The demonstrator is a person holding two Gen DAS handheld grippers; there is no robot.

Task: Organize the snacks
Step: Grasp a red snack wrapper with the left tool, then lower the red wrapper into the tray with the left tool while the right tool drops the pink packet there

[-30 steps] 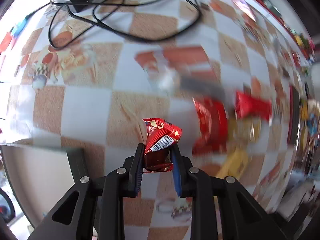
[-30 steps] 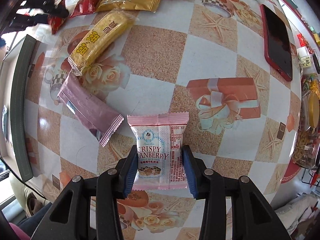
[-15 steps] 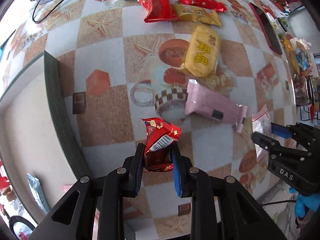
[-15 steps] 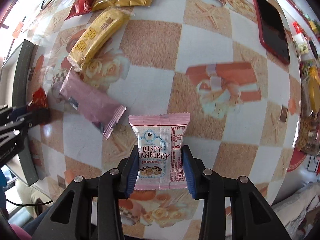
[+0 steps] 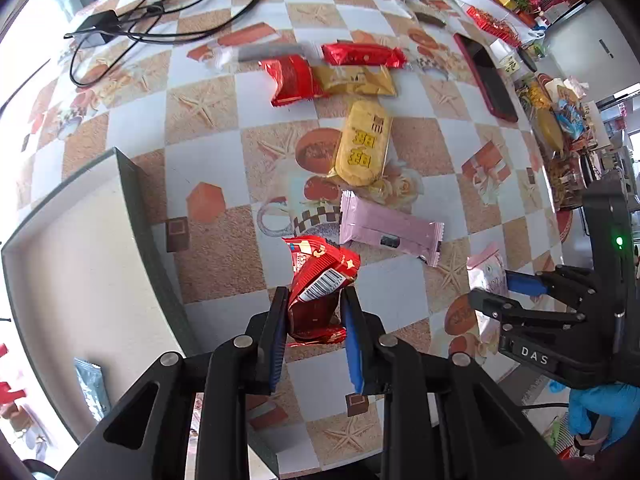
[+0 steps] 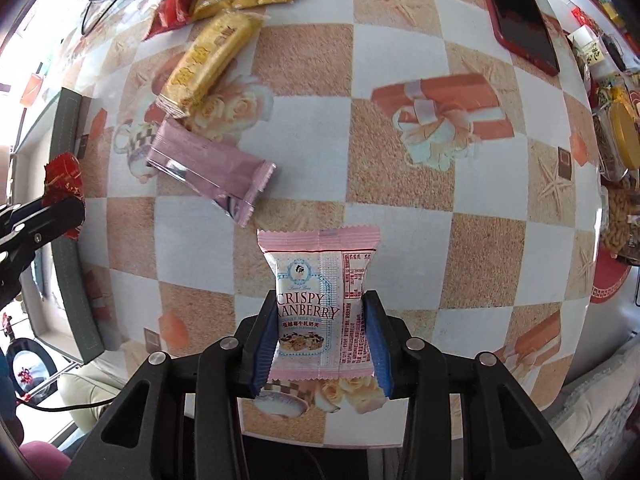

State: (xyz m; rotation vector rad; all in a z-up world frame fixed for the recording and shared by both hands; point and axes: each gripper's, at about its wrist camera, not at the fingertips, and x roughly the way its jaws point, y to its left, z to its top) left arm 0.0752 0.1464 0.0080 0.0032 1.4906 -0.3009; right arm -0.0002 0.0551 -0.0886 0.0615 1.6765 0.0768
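Note:
My left gripper (image 5: 314, 312) is shut on a crumpled red snack packet (image 5: 320, 280), held above the table beside the grey box's rim (image 5: 148, 236). My right gripper (image 6: 320, 320) is shut on a pink Crispy Cranberry packet (image 6: 320, 296) above the table; it also shows in the left wrist view (image 5: 490, 276). On the table lie a pink bar (image 5: 388, 232), a yellow bar (image 5: 362, 144), a gold packet (image 5: 356, 80) and two red packets (image 5: 292, 82) (image 5: 362, 54). The left gripper with its red packet shows at the left edge of the right wrist view (image 6: 60, 188).
A red phone (image 5: 484, 76) lies at the right. A black charger and cable (image 5: 152, 16) lie at the far left. Jars and clutter (image 6: 618, 152) line the right edge. A blue-grey packet (image 5: 92, 388) lies inside the box.
The left gripper with the red packet swung from over the far table back toward the box's edge. The right gripper kept its pink packet and barely moved.

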